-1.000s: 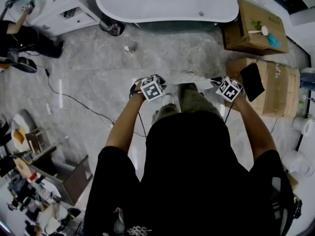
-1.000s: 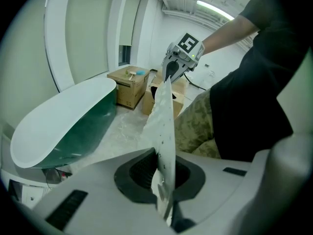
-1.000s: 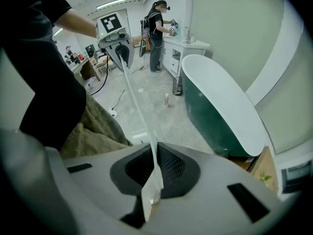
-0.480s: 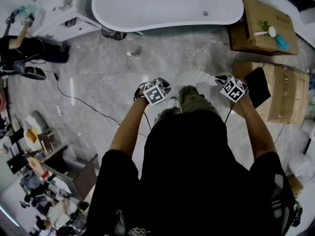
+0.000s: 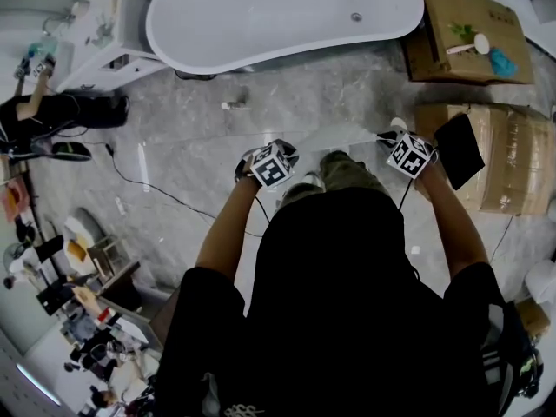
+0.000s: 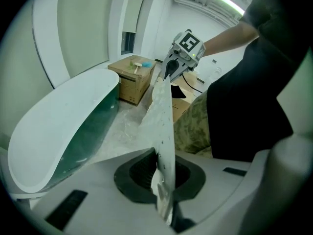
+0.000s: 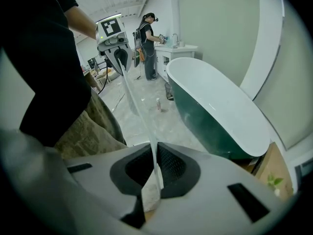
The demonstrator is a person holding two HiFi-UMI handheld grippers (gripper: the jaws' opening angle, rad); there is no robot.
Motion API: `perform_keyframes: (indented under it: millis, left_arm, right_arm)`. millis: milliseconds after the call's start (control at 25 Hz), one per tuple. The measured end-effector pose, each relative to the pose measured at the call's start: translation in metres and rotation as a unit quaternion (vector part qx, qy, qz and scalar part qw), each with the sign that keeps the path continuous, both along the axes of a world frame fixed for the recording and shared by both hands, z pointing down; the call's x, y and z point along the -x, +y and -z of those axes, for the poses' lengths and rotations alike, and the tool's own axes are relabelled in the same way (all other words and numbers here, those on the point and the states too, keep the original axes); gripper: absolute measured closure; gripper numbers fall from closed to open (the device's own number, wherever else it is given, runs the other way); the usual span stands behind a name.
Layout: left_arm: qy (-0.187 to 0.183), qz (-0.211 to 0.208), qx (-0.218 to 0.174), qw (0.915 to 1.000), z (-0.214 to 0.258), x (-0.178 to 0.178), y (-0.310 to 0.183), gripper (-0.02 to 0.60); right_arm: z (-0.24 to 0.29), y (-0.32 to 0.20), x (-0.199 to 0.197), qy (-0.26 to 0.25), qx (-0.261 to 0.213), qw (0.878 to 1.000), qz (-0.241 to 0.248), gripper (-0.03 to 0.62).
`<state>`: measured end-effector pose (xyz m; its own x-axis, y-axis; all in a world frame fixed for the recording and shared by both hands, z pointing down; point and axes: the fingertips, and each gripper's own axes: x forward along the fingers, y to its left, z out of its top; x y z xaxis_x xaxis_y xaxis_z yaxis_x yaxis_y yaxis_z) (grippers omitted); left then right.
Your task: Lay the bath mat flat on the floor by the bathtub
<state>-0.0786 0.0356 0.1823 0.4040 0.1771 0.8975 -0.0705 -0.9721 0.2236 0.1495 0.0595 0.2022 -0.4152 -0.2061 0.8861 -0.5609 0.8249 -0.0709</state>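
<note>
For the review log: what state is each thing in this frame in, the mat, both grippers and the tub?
bath mat: held up, stretched between both grippers, not yet laid down
left gripper: shut on one end of the mat
right gripper: shut on the other end of the mat
bathtub: standing upright, empty

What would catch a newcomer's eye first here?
A big white bathtub runs along the top of the head view. Before it, a person holds a pale bath mat stretched in the air between the left gripper and the right gripper, each shut on an edge. Cardboard boxes stand at the right.
</note>
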Motion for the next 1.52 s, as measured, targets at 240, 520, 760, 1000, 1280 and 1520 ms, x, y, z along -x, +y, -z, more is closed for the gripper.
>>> perform_keyframes:
  millis: [240,520,760,1000,1280,1520]
  left_arm:
    - [-0.023,0.003,0.002,0.9997,-0.011,-0.015,-0.022,0.555]
    - [-0.049,-0.024,-0.015,0.9984,-0.033,-0.024,-0.019,0.555]
    - [-0.053,0.0,0.002,0.9986,-0.068,0.002,-0.044,0.555]
    - [-0.081,0.021,0.004,0.9965,-0.101,0.014,-0.045,0.555]
    - [-0.112,0.081,0.004,0.9904,-0.168,0.03,-0.051,0.555]
    - [-0.141,0.076,0.003,0.9871,-0.229,0.009,-0.044,0.555]
  right_arm:
    - [-0.009,-0.008,-0.015,-0.014,0.015,1.0,0.0,0.568]
    - [-0.03,0.004,-0.022,-0.024,0.025,0.999,-0.015,0.568]
    - [-0.063,-0.013,0.004,-0.005,0.039,0.999,-0.019,0.568]
    - [-0.094,-0.015,0.014,0.015,0.041,0.999,0.005,0.568]
    - [-0.166,-0.024,0.03,0.013,0.046,0.998,0.045,0.568]
    - [-0.227,-0.018,0.007,0.0,0.078,0.997,0.009,0.568]
